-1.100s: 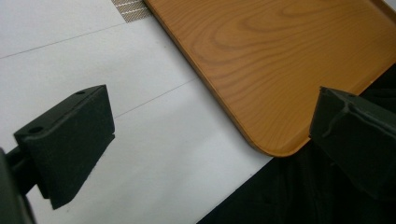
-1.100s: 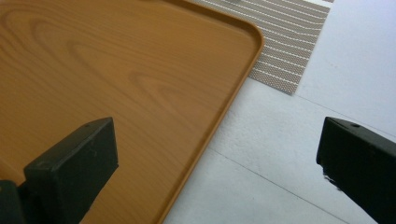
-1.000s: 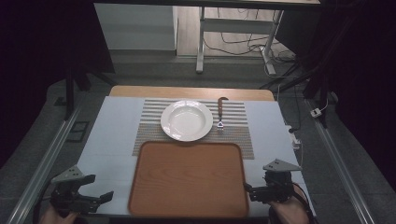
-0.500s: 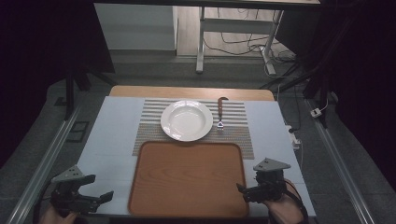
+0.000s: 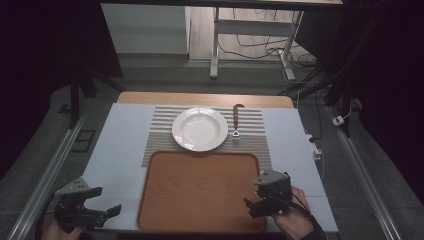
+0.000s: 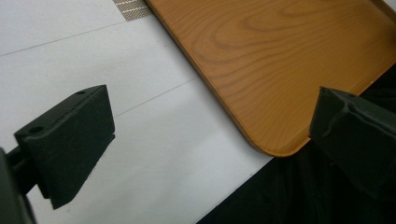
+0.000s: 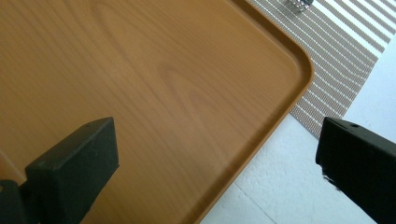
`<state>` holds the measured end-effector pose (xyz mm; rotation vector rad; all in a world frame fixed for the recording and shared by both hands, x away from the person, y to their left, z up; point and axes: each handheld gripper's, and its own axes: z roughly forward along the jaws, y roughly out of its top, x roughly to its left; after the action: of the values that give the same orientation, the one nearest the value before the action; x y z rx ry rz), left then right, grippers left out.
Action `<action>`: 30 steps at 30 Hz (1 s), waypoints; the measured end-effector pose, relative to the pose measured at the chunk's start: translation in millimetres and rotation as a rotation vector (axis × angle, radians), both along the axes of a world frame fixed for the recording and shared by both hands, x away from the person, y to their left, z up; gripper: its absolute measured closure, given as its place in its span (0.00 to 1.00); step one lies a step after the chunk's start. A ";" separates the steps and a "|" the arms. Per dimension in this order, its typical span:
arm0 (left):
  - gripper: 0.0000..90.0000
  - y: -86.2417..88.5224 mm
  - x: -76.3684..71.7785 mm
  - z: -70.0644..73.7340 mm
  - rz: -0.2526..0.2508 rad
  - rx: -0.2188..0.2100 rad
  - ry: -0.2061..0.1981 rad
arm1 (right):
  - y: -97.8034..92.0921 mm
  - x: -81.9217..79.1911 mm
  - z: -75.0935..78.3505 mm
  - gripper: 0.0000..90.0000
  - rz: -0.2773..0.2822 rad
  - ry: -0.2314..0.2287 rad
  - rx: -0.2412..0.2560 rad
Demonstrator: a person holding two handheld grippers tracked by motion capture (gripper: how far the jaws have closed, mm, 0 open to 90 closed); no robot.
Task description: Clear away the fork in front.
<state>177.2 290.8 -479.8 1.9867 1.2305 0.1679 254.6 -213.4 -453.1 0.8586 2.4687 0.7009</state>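
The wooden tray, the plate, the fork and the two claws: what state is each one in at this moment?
Wooden tray: flat on the table, nothing on it.
White plate: upright on the striped placemat, empty.
Fork: lying on the placemat, right of the plate, untouched.
Left claw: open, holding nothing.
Right claw: open, over the tray's near right corner.

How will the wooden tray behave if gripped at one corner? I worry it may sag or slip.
The tray looks like rigid wood grain, so sagging seems unlikely. Its smooth finish and low rounded rim may slip between the jaws. Being wide, it would probably tilt if lifted by one corner alone.
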 end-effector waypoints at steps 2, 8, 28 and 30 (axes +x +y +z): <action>0.00 0.1 0.1 -0.1 0.000 0.000 0.001 | 5.1 0.3 -0.5 0.00 0.014 -0.012 -0.034; 0.00 -0.1 0.0 -0.1 0.001 0.001 0.000 | 17.6 2.3 -2.2 0.00 0.046 -0.058 -0.123; 0.00 0.1 0.3 -0.3 0.003 -0.001 0.003 | 48.1 24.4 -4.9 0.00 0.089 -0.121 -0.257; 0.00 0.1 0.4 -0.3 0.003 -0.001 0.004 | 50.7 28.4 -3.8 0.00 0.095 -0.123 -0.260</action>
<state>177.6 290.9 -480.1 1.9857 1.2352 0.1650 283.0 -162.7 -456.9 0.5865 2.4321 0.4352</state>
